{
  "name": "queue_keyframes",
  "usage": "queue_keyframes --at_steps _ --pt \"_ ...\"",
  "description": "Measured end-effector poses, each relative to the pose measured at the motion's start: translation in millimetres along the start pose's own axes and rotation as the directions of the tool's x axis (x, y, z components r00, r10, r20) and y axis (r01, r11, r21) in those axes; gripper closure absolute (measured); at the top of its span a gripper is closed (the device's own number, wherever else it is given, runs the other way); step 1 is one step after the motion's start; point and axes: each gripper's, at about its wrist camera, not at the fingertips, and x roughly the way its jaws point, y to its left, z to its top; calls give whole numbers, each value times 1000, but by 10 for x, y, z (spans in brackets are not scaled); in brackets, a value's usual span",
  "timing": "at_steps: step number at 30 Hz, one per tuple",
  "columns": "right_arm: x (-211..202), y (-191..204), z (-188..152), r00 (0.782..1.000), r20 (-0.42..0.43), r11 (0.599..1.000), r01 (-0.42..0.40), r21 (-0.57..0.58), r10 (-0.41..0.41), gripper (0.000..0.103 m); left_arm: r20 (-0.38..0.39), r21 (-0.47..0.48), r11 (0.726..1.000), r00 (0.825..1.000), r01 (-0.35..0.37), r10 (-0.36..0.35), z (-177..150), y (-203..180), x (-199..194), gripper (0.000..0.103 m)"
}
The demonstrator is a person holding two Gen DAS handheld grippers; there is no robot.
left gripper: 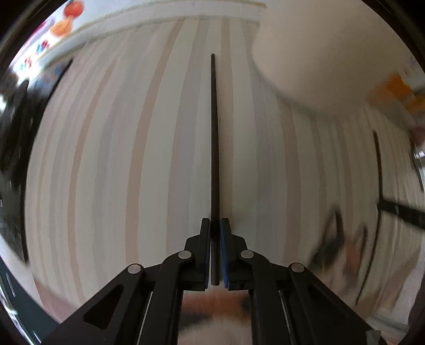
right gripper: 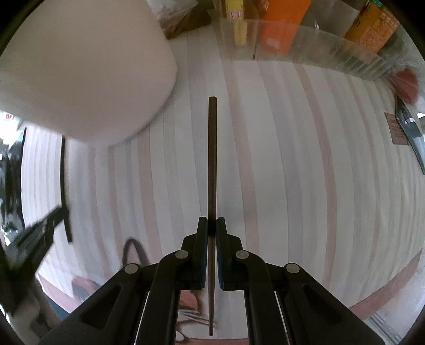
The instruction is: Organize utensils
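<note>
Well, the left tongs (left gripper: 215,228) are clamping a dark chopstick (left gripper: 214,138), pointing it forward over the striped table (left gripper: 119,159) beside a white container (left gripper: 326,58). Meanwhile the right tongs (right gripper: 211,228) are gripping a brown chopstick (right gripper: 212,159) near the clear bin (right gripper: 318,45).

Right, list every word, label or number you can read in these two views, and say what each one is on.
None can be read.
Orange carton: print blurred.
Second orange carton: dark lettering, too blurred.
Yellow package: red mark, illegible.
Brown tag: text too small.
Colourful items in the left wrist view: blurred.
</note>
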Motion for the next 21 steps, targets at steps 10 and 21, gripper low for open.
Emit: queue_keyframes --at_steps 10,21 --pt "120 5 -329 998 -45 991 43 -127 -49 97 -63 -54 999 998 7 -11 -786 -76 20 91" --pt "38 -35 -260 996 -62 983 49 -175 -61 95 81 -150 988 995 -40 52 -667 -395 204 39"
